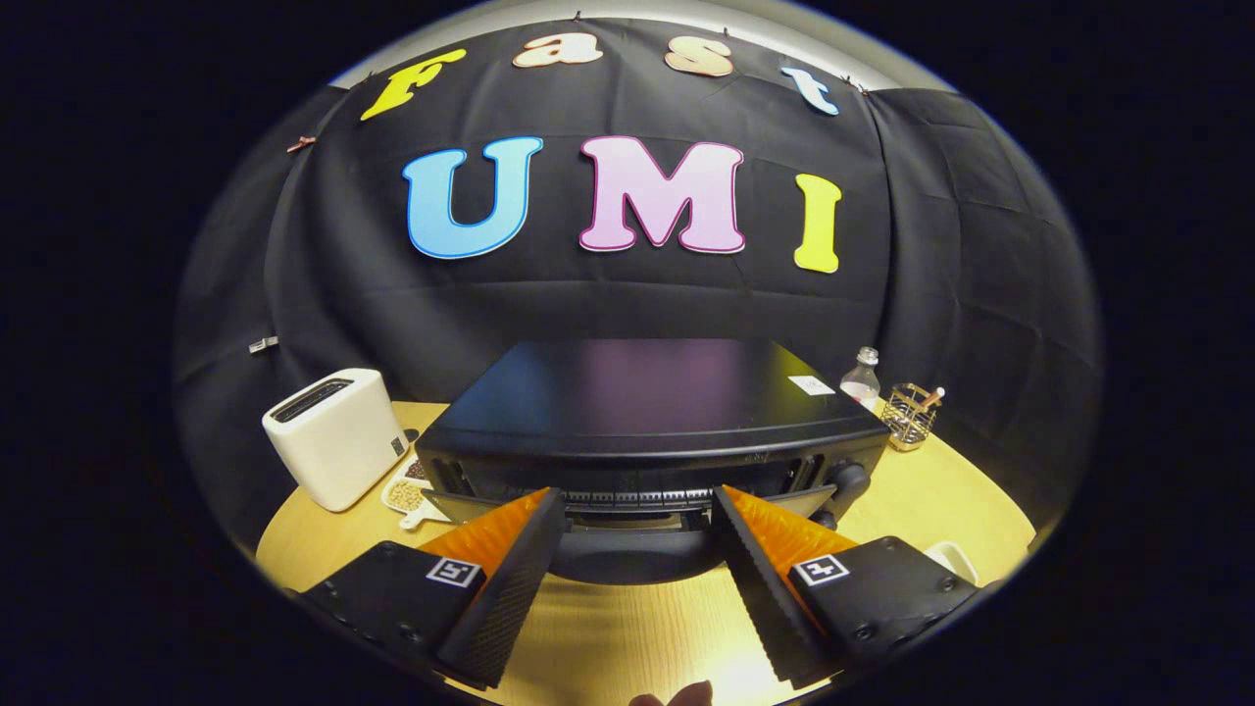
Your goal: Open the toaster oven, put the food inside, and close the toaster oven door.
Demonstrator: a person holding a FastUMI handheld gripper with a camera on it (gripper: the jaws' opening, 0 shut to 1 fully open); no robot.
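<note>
- The worktop, a pale wooden surface, is carrying everything, with the appliances sitting toward its back so the front stays free for reaching in.
- The toaster oven is sitting squarely ahead of the tool, its front facing the fingers, which suits a straight approach to the door.
- Its door is appearing to hang part-way open, tipping toward the tool; how far is hard to tell.
- The tool is standing with fingers spread wide and gripping nothing, their tips reaching just up to the oven front on either side of the door's middle.
- A white toaster is standing left of the oven.
- A small plate of food is lying between toaster and oven, left of the fingers.
- A bottle and a wire holder are waiting at the right rear.
</note>
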